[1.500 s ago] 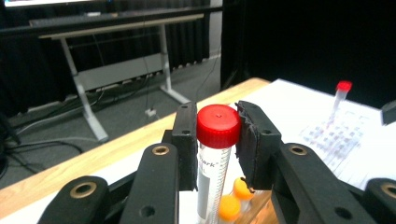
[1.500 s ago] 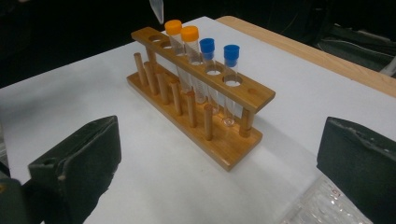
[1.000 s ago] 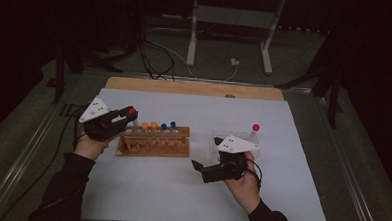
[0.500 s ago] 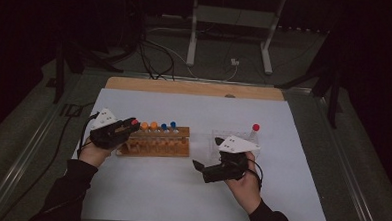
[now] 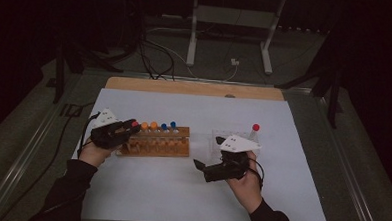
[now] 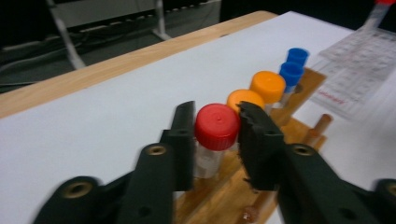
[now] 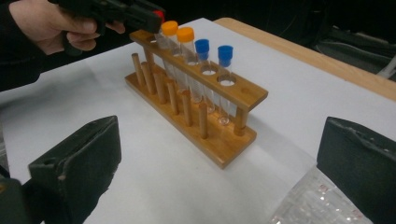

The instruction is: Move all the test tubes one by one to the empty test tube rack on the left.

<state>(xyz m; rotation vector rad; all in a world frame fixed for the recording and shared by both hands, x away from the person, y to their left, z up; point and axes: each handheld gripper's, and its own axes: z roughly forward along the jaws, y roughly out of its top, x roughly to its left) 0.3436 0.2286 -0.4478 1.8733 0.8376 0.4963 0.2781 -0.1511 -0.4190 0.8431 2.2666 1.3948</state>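
The high view looks down from afar; both gripper views sit close, sharing the wooden rack (image 5: 155, 141).

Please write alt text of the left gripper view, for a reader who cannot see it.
Two black fingers stand either side of a red-capped tube seated in a wooden rack. Behind it stand two orange-capped tubes and two blue-capped tubes.

White-covered table (image 5: 180, 200) with wooden tube rack (image 5: 155, 148) and clear plastic rack (image 5: 222, 136).
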